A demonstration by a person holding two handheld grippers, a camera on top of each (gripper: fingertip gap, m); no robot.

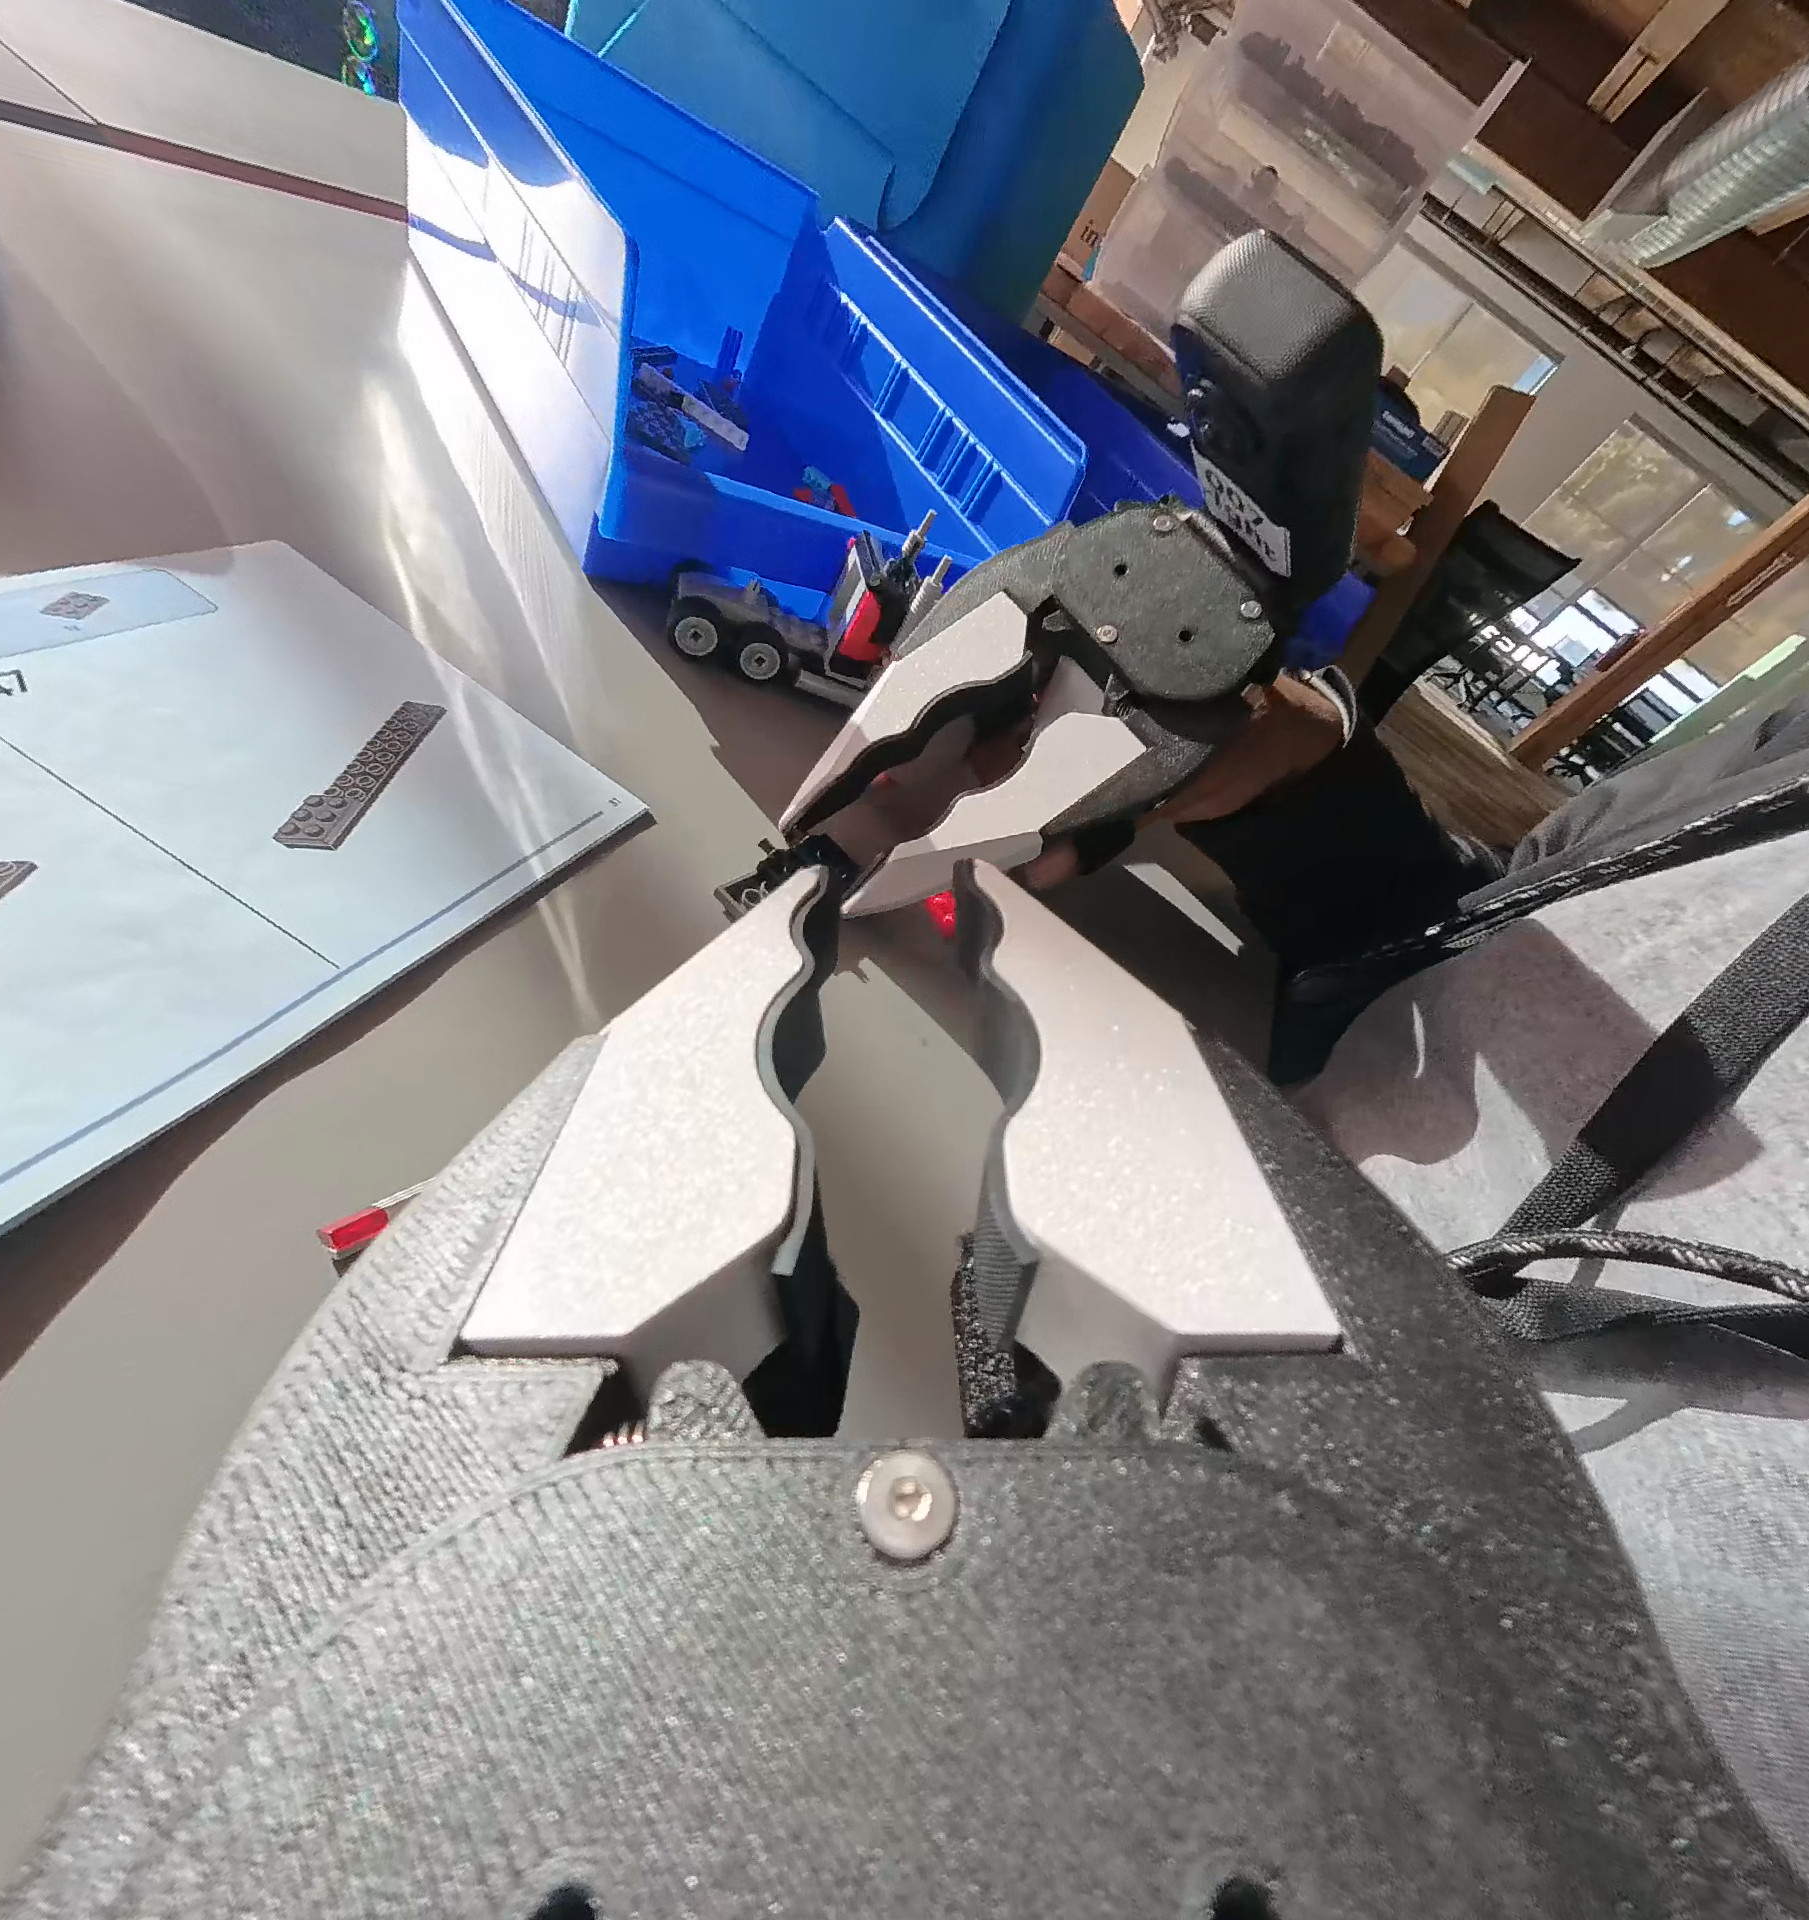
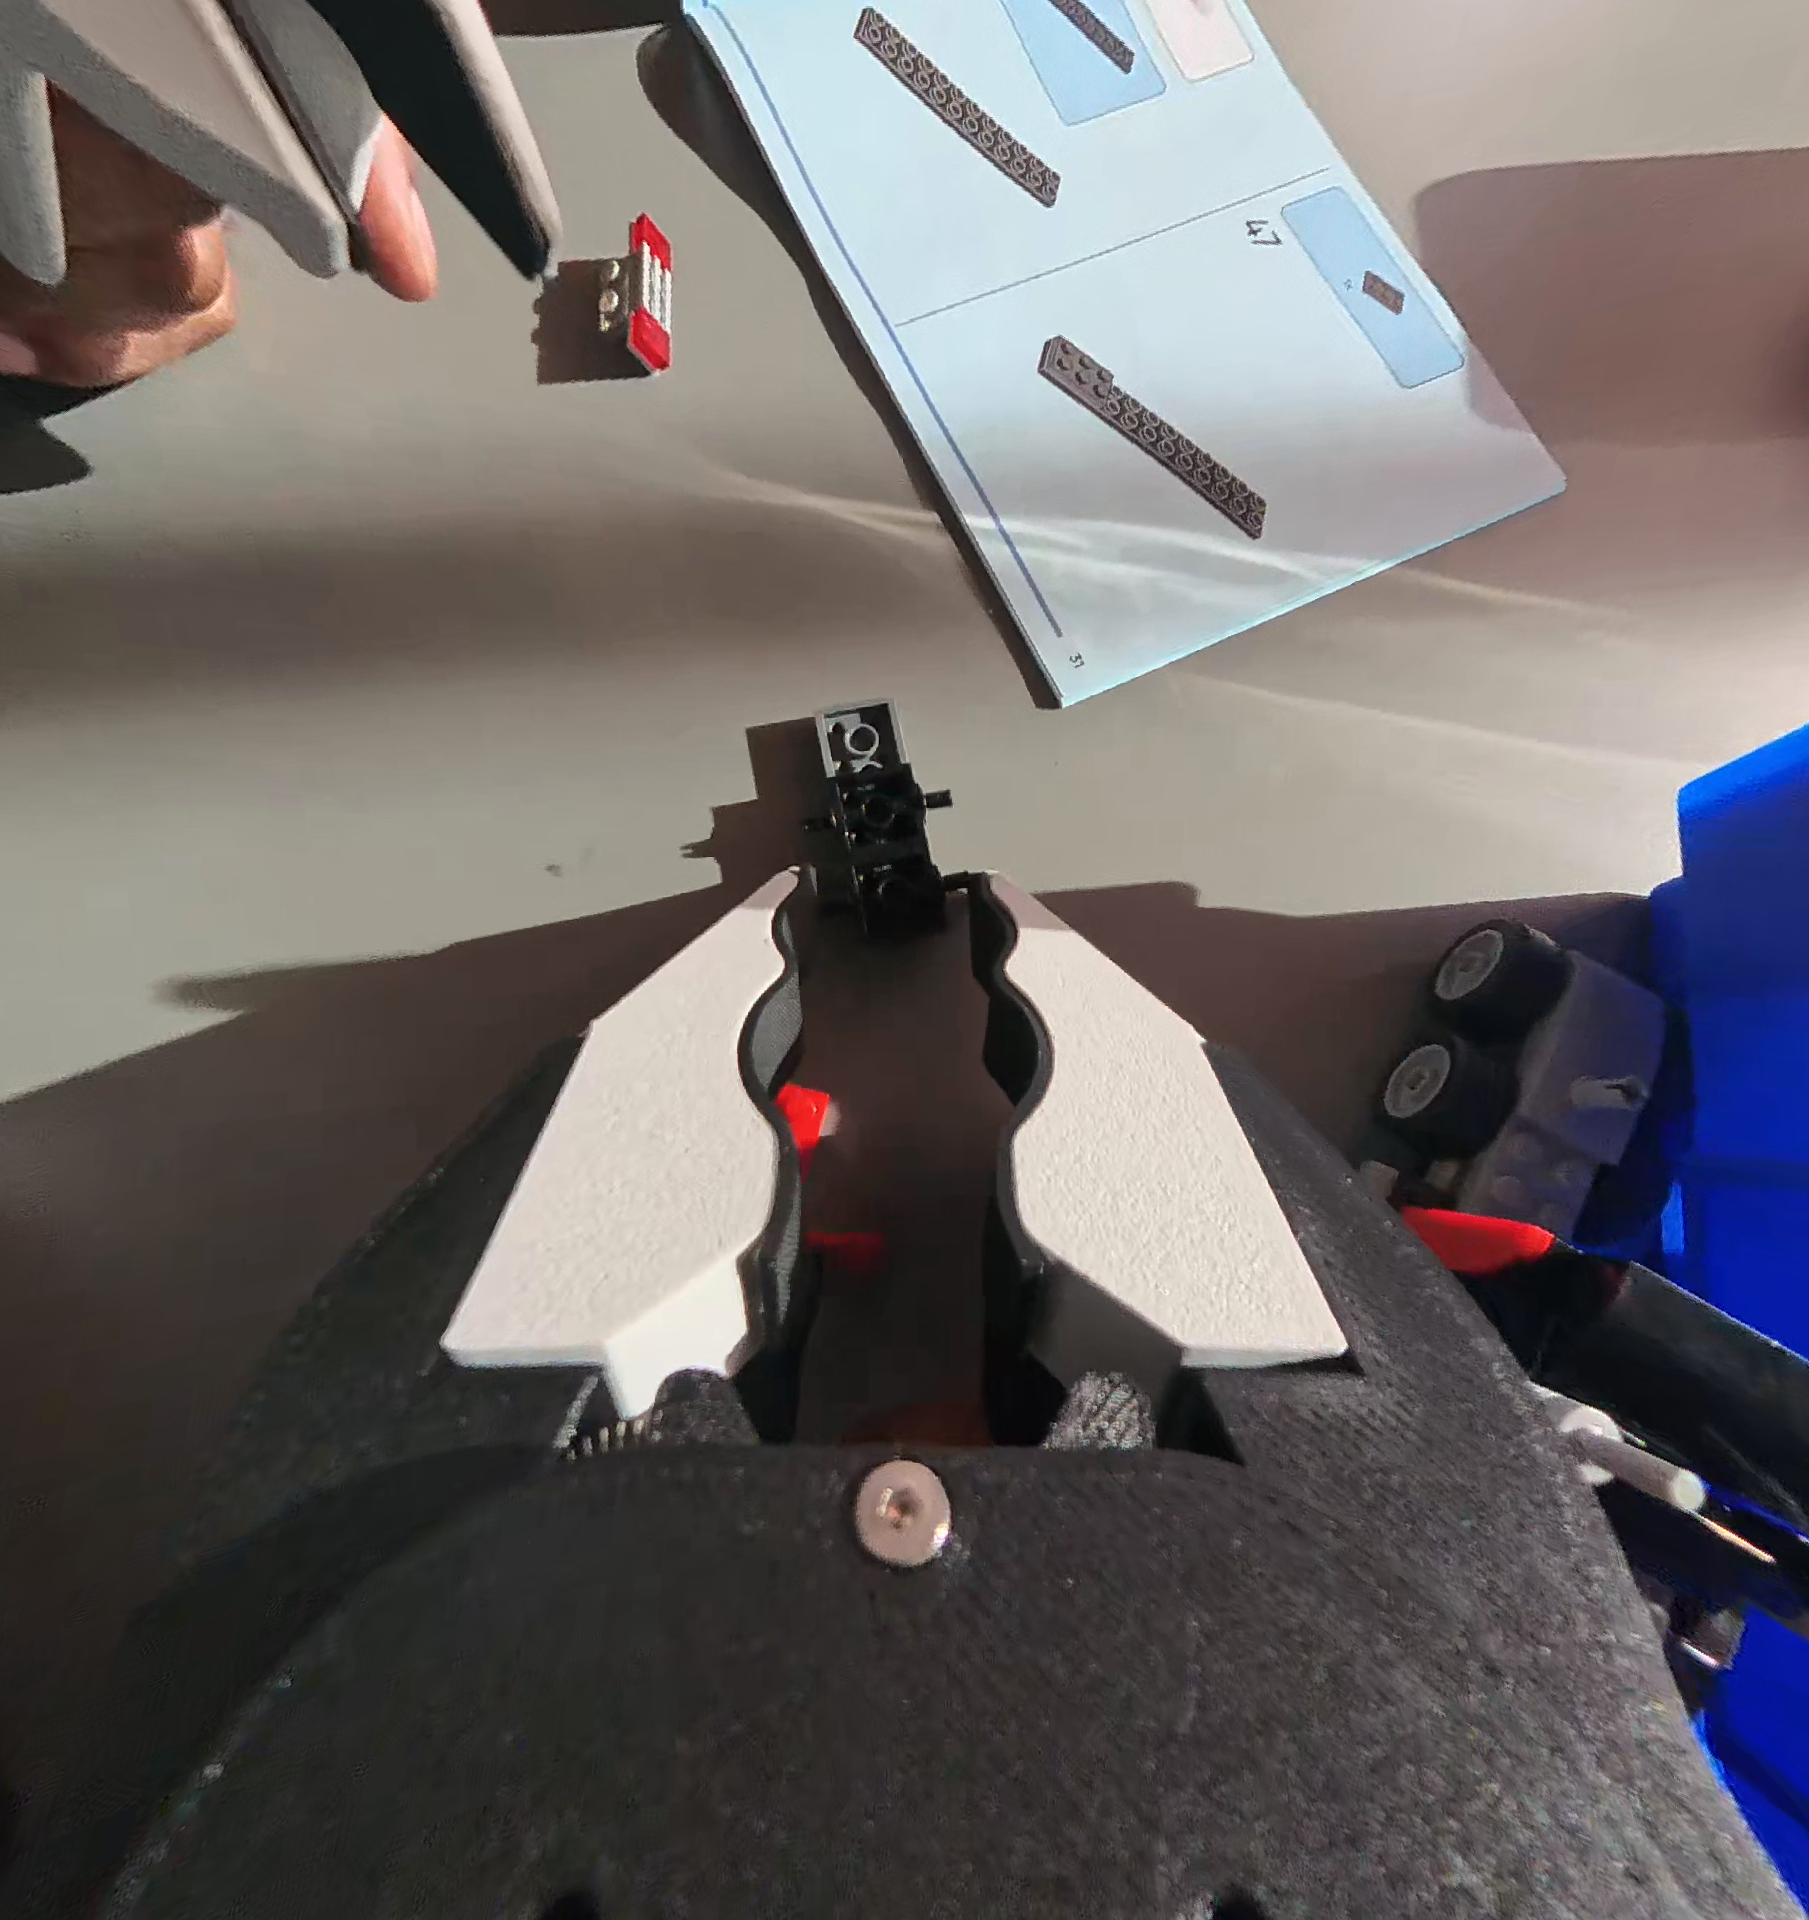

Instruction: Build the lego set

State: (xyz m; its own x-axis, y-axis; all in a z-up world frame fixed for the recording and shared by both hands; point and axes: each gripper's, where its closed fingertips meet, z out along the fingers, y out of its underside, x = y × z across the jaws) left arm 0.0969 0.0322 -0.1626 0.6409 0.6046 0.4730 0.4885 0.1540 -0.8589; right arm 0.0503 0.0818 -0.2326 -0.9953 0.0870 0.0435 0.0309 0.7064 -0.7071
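Observation:
A small black Lego assembly [image 2: 879, 842] with a grey plate at its far end lies on the table between my right gripper's [image 2: 887, 883] fingertips; the jaws are open and straddle it. It shows in the left wrist view [image 1: 765, 878] too. A small grey and red assembly [image 2: 638, 296] lies on the table farther off. My left gripper [image 1: 900, 894] is open and empty, one fingertip [image 2: 536, 255] just beside that assembly. The two grippers face each other, tips close. The partly built truck [image 1: 775, 623] stands by the blue bin.
The open instruction booklet [image 1: 204, 831] lies on the table. Blue bins [image 1: 671, 343] hold loose bricks. Loose red pieces [image 2: 806, 1112] lie under my right gripper, another [image 1: 354, 1231] lies near the booklet. A black strap [image 1: 1658, 1091] lies on grey fabric at the right. My right fingertips sit around 10 centimetres from my left ones.

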